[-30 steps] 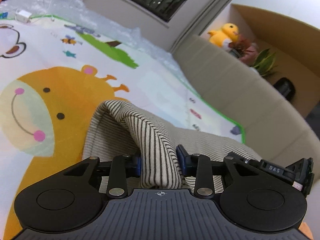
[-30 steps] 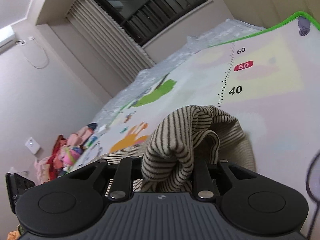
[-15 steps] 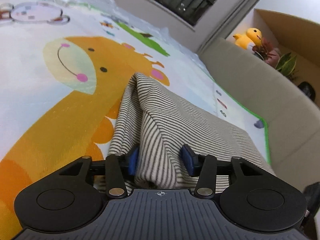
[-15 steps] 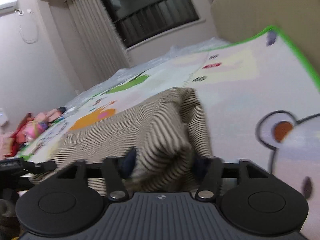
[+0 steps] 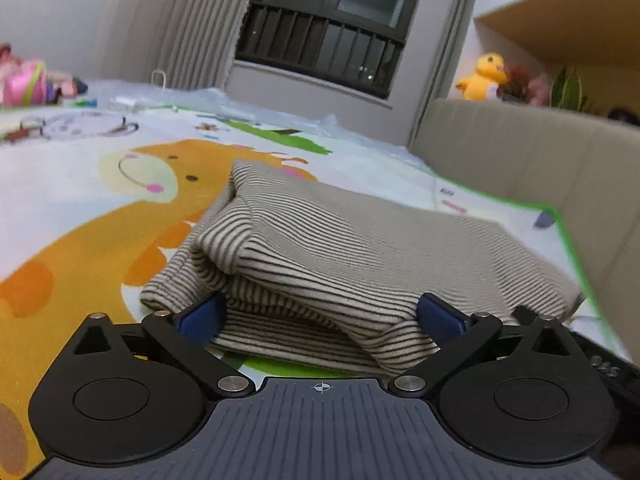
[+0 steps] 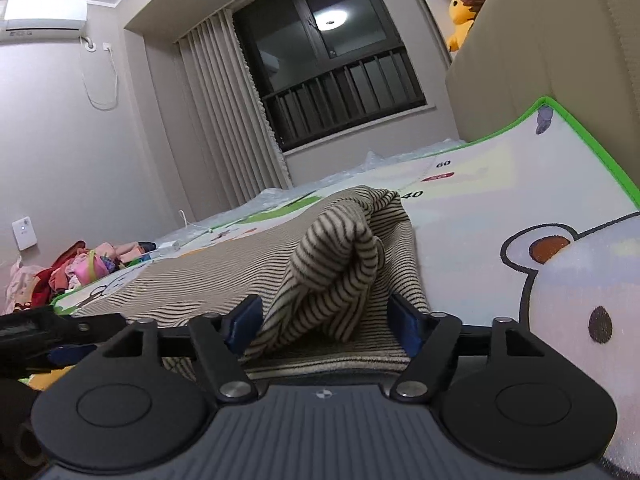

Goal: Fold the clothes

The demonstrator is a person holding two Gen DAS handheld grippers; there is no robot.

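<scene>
A beige garment with thin dark stripes (image 5: 360, 248) lies folded over on the cartoon play mat (image 5: 80, 208). My left gripper (image 5: 320, 316) sits low at its near left corner, jaws opening wide; the cloth rests slack between the blue pads (image 5: 200, 316) without being pressed. In the right wrist view the same striped garment (image 6: 336, 256) has a bunched fold standing between the jaws of my right gripper (image 6: 326, 320). Those jaws are opening too, and the blue pads (image 6: 404, 320) stand clear of the cloth. The left gripper's tip (image 6: 48, 332) shows at that view's left edge.
A beige padded sofa side (image 5: 540, 160) borders the mat's green edge (image 6: 592, 148) on the right. A yellow plush duck (image 5: 480, 78) and plants sit above it. A heap of colourful clothes (image 6: 72, 272) lies at the far left. Crinkled plastic sheet (image 5: 224, 104) lies beyond the mat, under the window.
Both grippers have come down to the mat with the garment's corners and their jaws have spread apart. The cloth, pinched a second ago, now lies loose on the folded garment.
</scene>
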